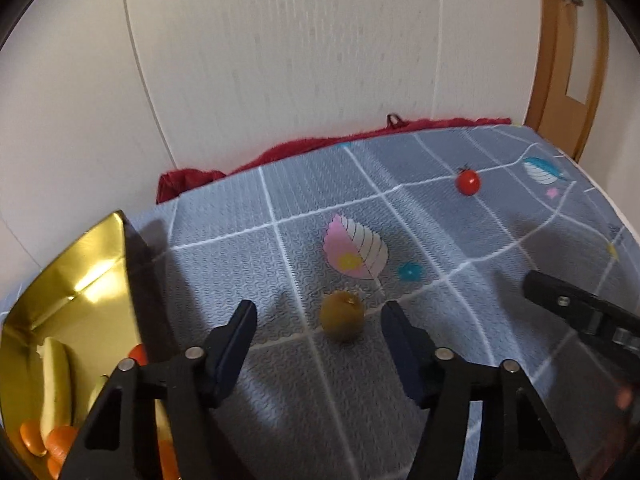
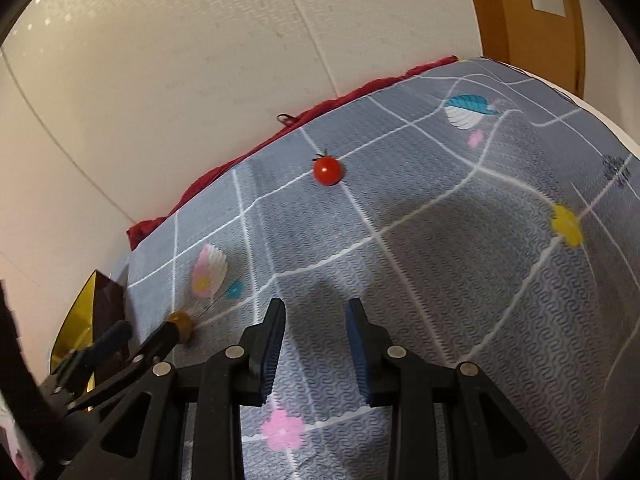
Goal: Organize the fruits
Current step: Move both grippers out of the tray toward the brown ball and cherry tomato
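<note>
A brown-green kiwi (image 1: 342,316) lies on the grey patterned mat (image 1: 280,420). It sits just ahead of and between the tips of my left gripper (image 1: 318,318), which is open, its blue pads clear of the fruit on both sides. A small red tomato (image 1: 468,182) rests farther back to the right. In the right wrist view that tomato (image 2: 328,171) lies well ahead of my right gripper (image 2: 316,320), whose jaws stand a narrow gap apart with nothing between them. The kiwi (image 2: 182,322) shows at the left there, partly behind the left gripper (image 2: 148,328).
A gold tray (image 1: 80,272) at the left holds bananas (image 1: 56,384) and orange fruits (image 1: 36,436). Red cloth (image 1: 280,152) runs along the wall at the mat's far edge. A wooden door (image 1: 568,60) stands at the right. One right-gripper finger (image 1: 560,300) reaches in from the right.
</note>
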`<state>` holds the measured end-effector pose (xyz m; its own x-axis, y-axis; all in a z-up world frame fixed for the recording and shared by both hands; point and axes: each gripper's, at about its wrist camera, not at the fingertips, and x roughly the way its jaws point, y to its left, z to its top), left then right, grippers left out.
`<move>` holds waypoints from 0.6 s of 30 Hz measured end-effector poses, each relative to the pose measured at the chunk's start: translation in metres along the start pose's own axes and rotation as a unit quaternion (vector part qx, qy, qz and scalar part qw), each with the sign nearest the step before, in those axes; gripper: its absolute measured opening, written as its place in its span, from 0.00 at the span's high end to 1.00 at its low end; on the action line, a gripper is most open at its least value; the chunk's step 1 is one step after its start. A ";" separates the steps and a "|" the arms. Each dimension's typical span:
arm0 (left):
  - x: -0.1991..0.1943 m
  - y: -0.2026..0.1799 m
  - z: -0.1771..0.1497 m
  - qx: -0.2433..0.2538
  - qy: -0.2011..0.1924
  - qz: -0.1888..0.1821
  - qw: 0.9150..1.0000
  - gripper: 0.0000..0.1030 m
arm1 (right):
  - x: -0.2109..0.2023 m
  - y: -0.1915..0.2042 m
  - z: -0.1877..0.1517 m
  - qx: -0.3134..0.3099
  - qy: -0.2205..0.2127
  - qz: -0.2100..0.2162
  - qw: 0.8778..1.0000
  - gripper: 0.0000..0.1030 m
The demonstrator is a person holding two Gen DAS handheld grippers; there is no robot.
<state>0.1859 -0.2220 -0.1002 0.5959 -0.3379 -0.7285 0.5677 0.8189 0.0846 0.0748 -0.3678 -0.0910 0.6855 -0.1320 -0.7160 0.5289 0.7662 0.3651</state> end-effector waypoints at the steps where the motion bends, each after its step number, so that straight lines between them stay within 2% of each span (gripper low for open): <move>1: 0.005 -0.001 0.001 -0.006 0.010 -0.002 1.000 0.51 | 0.000 -0.001 0.000 0.002 0.000 0.001 1.000 0.69; 4: 0.012 -0.007 0.002 -0.002 0.022 0.014 1.000 0.54 | 0.002 -0.002 0.001 0.005 0.001 0.003 1.000 0.69; 10: 0.019 -0.017 -0.003 0.016 0.023 0.011 1.000 0.59 | 0.005 -0.003 -0.001 0.006 0.008 0.006 1.000 0.69; 11: 0.019 -0.018 -0.004 0.015 0.020 0.014 1.000 0.61 | 0.005 -0.003 -0.001 0.007 0.008 0.006 1.000 0.69; 13: 0.020 -0.017 -0.005 0.006 0.015 0.008 1.000 0.72 | 0.004 -0.003 -0.001 0.009 0.005 0.010 1.000 0.69; 18: 0.018 -0.012 -0.014 -0.020 -0.012 -0.002 1.000 0.74 | 0.004 -0.003 0.001 0.013 -0.002 0.012 1.000 0.69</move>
<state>0.1817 -0.2311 -0.1236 0.6071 -0.3519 -0.7125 0.5472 0.8353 0.0536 0.0762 -0.3711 -0.0944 0.7003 -0.1166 -0.7043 0.5246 0.7531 0.3969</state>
